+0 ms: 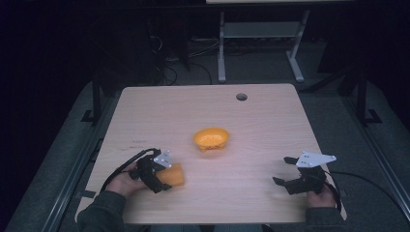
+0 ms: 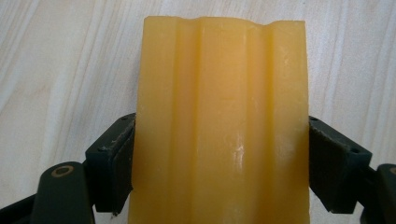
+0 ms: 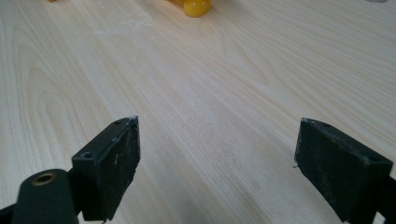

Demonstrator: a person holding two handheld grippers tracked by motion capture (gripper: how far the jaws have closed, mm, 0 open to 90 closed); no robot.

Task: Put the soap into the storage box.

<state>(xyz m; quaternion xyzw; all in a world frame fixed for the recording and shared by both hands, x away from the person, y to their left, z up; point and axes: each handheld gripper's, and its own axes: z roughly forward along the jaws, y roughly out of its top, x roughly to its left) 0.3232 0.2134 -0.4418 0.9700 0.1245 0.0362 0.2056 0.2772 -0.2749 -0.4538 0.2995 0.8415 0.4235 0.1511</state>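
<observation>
while left gripper (image 1: 162,179) clamps yellow block (image 2: 219,121), right gripper (image 3: 217,163) gapes; ridges visible close-up.

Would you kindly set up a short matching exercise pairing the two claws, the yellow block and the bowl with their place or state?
1. left claw
2. right claw
3. yellow block
4. orange bowl

a. stands at the table's middle
b. open above bare wood
c. clamped between two jaws
d. shut on something yellow

Pairs: 1-d, 2-b, 3-c, 4-a
</observation>
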